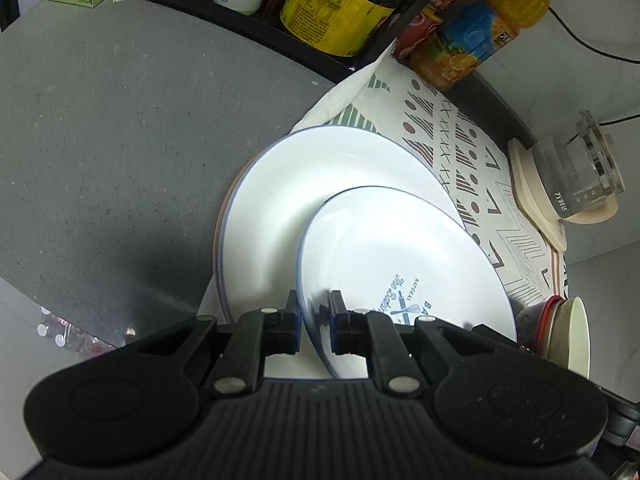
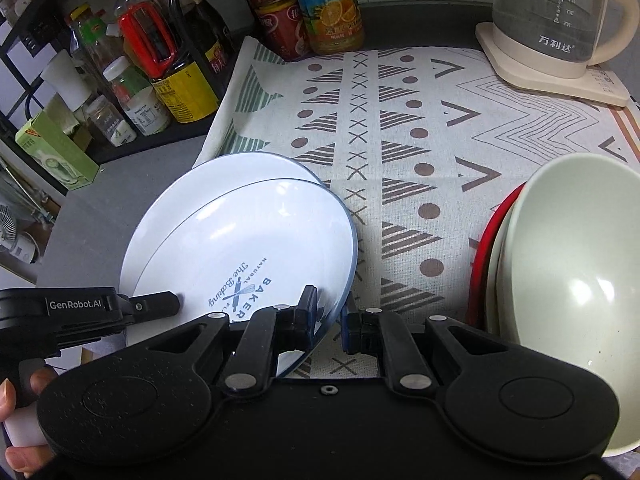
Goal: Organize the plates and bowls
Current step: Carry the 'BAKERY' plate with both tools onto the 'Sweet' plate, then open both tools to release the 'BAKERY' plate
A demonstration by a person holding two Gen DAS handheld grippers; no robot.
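A white plate printed with blue bakery lettering [image 1: 400, 248] [image 2: 248, 240] is held tilted over a stack of blue-rimmed white plates [image 1: 320, 168] [image 2: 200, 176]. My left gripper [image 1: 315, 304] is shut on the printed plate's near left rim; it also shows in the right wrist view [image 2: 160, 304]. My right gripper [image 2: 330, 308] is shut on the same plate's right rim. Whether the printed plate touches the stack cannot be told. Nested pale green bowls [image 2: 572, 260] [image 1: 576, 332] sit inside a red-rimmed one [image 2: 478, 256] to the right.
A patterned cloth [image 2: 420, 120] covers the counter under the dishes. A glass kettle [image 2: 556, 20] [image 1: 576, 176] stands on its cream base at the far right. Drink bottles [image 2: 332, 8] and a black rack of jars [image 2: 176, 76] line the back. Grey countertop [image 1: 120, 140] lies left.
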